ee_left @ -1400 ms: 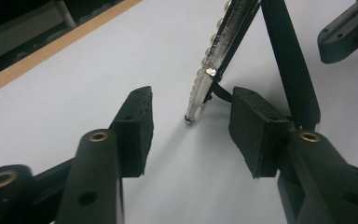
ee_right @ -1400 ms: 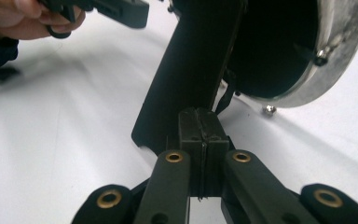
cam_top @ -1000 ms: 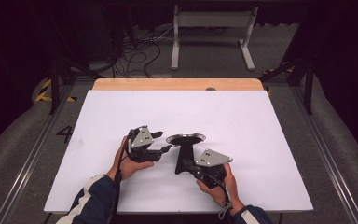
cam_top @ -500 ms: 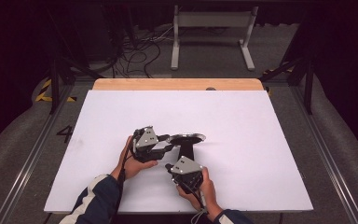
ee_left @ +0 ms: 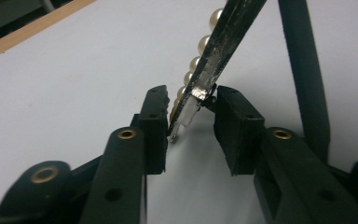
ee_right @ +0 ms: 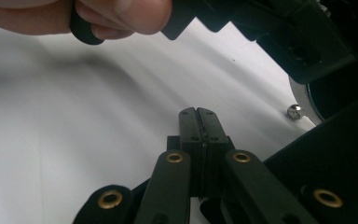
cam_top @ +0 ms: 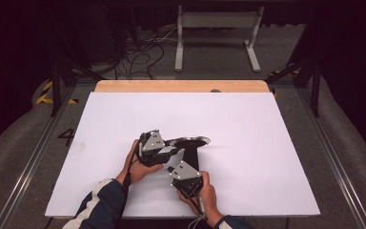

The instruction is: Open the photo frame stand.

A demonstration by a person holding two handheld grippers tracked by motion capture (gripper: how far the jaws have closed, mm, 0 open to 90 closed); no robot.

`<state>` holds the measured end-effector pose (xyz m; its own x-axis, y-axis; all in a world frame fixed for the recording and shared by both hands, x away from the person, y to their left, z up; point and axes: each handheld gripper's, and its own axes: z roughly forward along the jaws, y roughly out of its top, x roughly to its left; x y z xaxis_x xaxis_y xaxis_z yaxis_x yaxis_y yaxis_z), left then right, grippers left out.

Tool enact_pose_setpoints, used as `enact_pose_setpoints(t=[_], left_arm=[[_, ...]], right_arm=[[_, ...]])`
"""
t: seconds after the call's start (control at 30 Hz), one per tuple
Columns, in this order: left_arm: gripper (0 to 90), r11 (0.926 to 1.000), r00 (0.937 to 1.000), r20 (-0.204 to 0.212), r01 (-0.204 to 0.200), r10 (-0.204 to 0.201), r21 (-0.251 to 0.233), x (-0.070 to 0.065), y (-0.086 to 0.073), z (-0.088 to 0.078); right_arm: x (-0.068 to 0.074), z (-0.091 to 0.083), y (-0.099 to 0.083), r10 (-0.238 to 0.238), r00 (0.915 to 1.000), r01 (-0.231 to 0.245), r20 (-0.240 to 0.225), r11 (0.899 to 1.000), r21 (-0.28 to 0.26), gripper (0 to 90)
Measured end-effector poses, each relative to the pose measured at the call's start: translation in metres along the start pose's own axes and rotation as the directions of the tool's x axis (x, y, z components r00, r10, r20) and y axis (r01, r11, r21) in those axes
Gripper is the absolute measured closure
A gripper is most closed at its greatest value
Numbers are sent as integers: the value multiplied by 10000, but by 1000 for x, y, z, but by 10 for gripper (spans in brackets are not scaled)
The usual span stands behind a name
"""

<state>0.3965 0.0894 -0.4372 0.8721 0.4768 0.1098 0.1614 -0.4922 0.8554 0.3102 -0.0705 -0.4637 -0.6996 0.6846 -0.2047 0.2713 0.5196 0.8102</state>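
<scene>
Near the middle of the white surface (cam_top: 267,143) lies a round, metal-rimmed piece with a dark centre (cam_top: 190,141), a hand mirror or frame by the look of it, though what it is exactly cannot be told. One end of it is lifted off the sheet. In the left gripper view its thin silvery edge (ee_left: 214,56), backed by a row of pearl-like beads (ee_left: 200,44), slants down between the jaws of the left gripper (ee_left: 191,123). Those jaws have just been closing and stand narrowly apart around the edge; the right-hand pad touches it, the other sits just beside it. The right gripper (ee_right: 198,122) hovers low over the sheet just on the person's side of the piece, its jaws pressed together on nothing.
</scene>
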Motion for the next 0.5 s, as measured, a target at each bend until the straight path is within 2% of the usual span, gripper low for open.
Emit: enact_pose_setpoints(t=[0.1, 0.27, 0.33, 0.4, 0.5], left_arm=[[707, 10000, 10000, 52, 72, -71, -25, 1, 0, -1], [734, 9996, 9997, -49, -236, 236, 131, -2, 1, -2], [746, 9986, 9988, -118, -471, 474, 225, -5, 1, -2], [752, 9984, 9986, -159, -507, 511, 265, -7, 2, -2], [760, 9985, 9987, -96, -490, 492, 244, -7, 2, -3]], right_arm=[[-3, 0, 0, 71, 9998, -73, 159, 9999, 131, 900], [-5, 0, -1, 172, 9993, -179, 340, 9997, 192, 900], [-6, 0, -1, 126, 9988, -139, 464, 9995, 295, 900], [-7, 0, -2, 149, 9982, -172, 574, 9991, 390, 900], [-11, -2, -4, 347, 9986, -365, 405, 9983, 447, 900]])
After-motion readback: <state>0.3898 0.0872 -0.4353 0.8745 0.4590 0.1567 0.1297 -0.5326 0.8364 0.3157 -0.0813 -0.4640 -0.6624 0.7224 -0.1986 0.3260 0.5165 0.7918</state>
